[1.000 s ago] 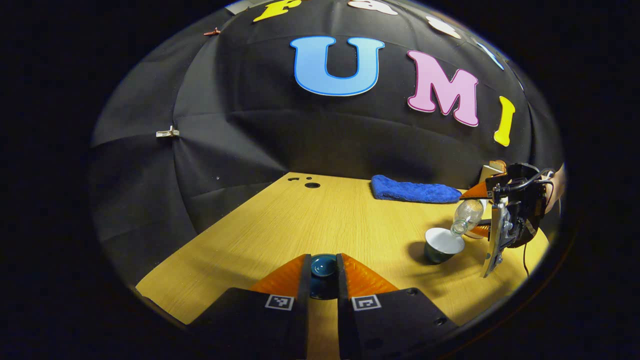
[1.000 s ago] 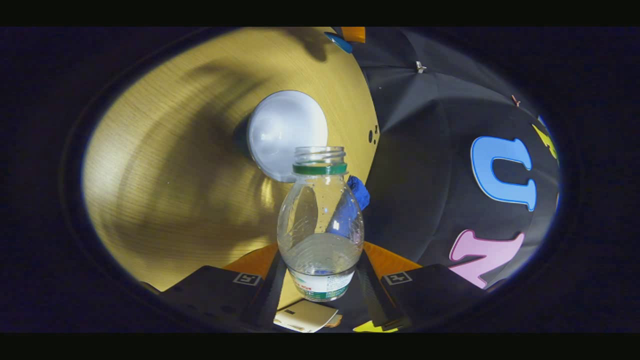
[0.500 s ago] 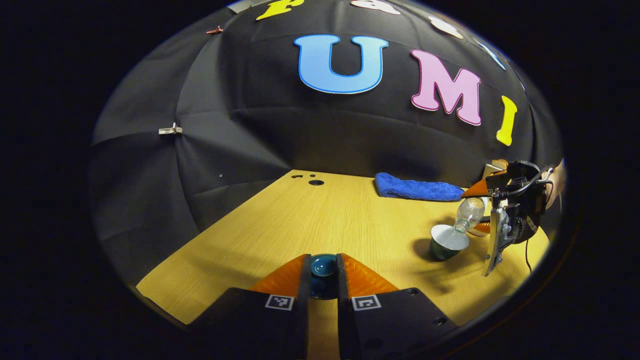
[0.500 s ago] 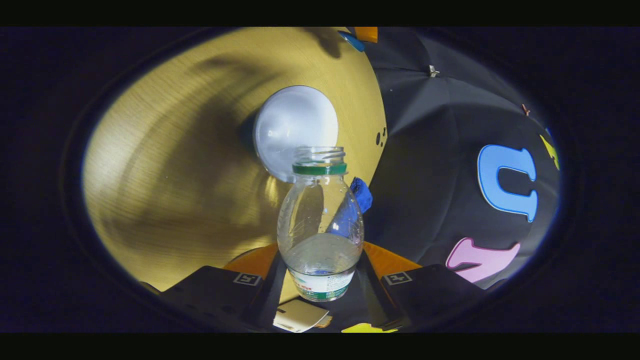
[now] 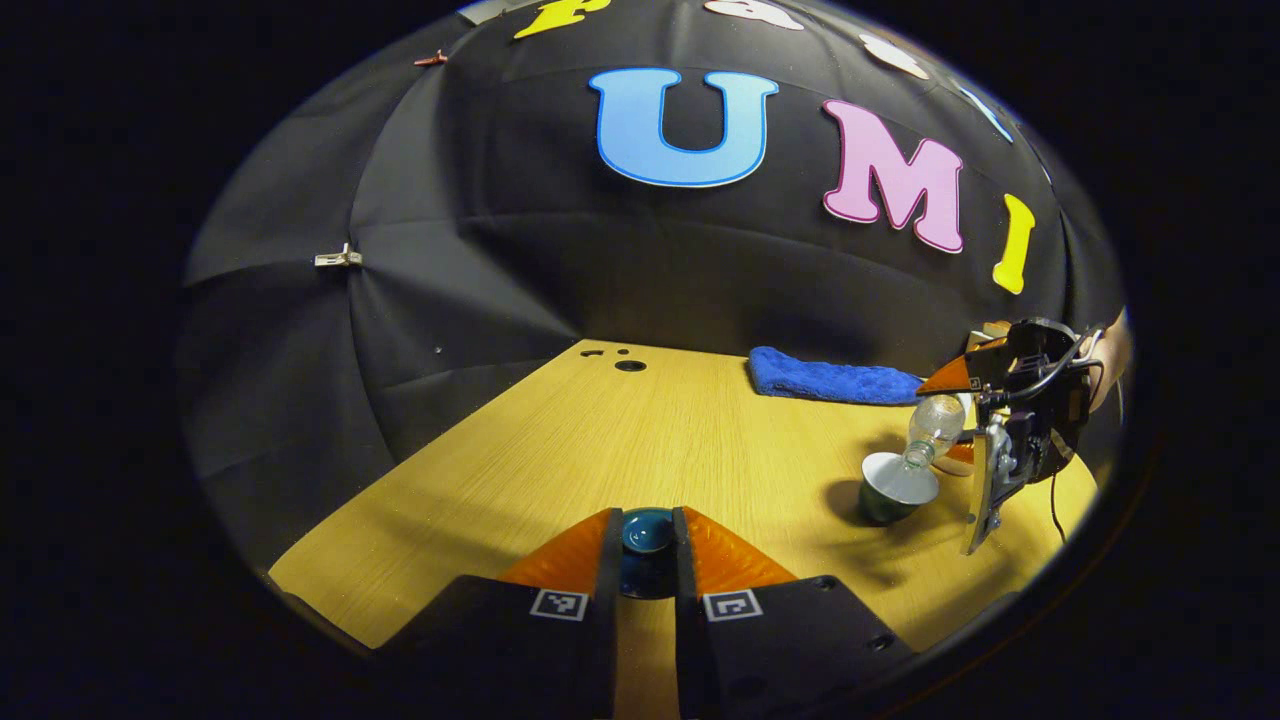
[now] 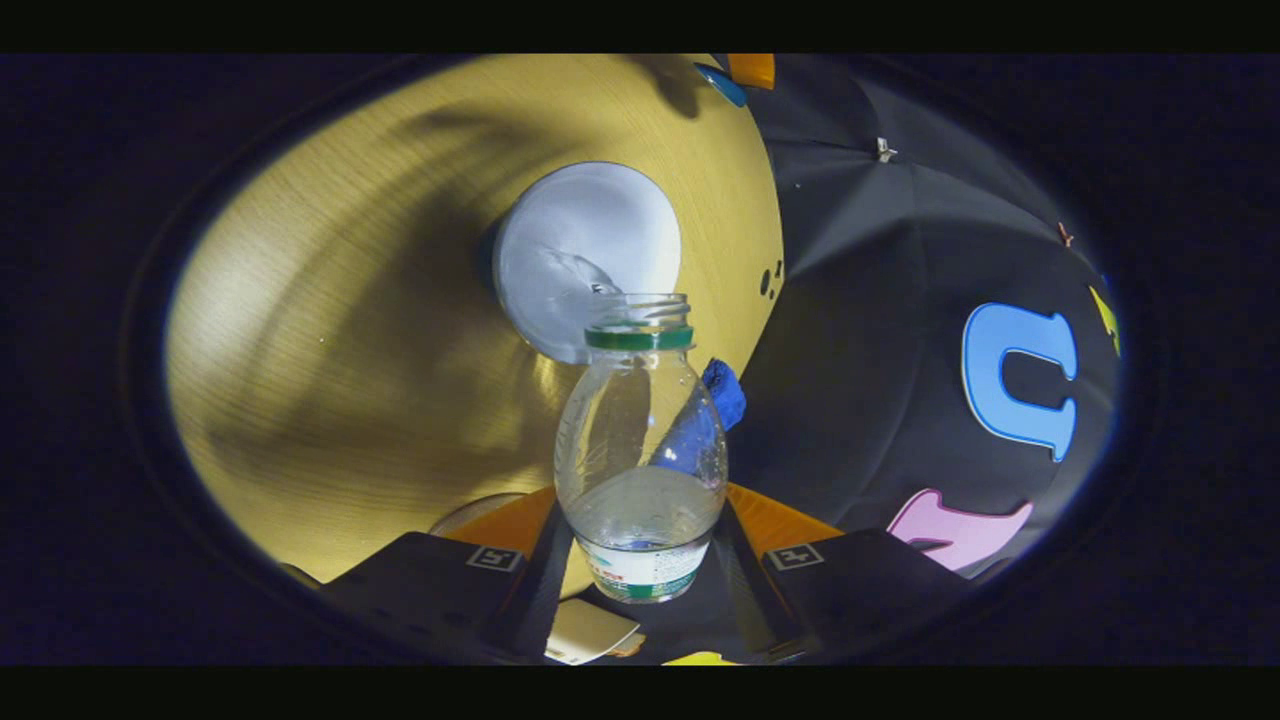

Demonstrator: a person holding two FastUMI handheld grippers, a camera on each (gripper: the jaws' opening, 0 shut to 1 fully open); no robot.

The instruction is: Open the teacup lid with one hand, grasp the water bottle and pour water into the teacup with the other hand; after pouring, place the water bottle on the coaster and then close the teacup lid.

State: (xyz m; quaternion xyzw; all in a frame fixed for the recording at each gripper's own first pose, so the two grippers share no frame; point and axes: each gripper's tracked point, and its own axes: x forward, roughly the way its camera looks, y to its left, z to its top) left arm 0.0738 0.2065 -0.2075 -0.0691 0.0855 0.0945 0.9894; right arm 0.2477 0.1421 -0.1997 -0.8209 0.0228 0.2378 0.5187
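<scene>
My left gripper (image 5: 646, 515) hovers low over the wooden table (image 5: 600, 450), shut on the dark teal teacup lid (image 5: 646, 538). At the right, the teacup (image 5: 893, 486) stands uncovered, dark outside and white inside. My right gripper (image 5: 1005, 420) holds the clear water bottle (image 5: 932, 425) tipped mouth-down over its rim. In the right gripper view the gripper (image 6: 640, 500) is shut on the bottle (image 6: 640, 440), which has a green neck ring and no cap. A thin stream of water leaves its mouth into the white teacup (image 6: 585, 250).
A folded blue towel (image 5: 830, 381) lies at the table's back edge, near small round holes (image 5: 630, 365). A pale round disc edge (image 6: 480, 508) and a white card (image 6: 585, 630) show under the right gripper. A hand (image 5: 1110, 350) holds the right gripper.
The right gripper has tipped the bottle a little further over the cup, and water now runs from its mouth. The left gripper stays still with the lid.
</scene>
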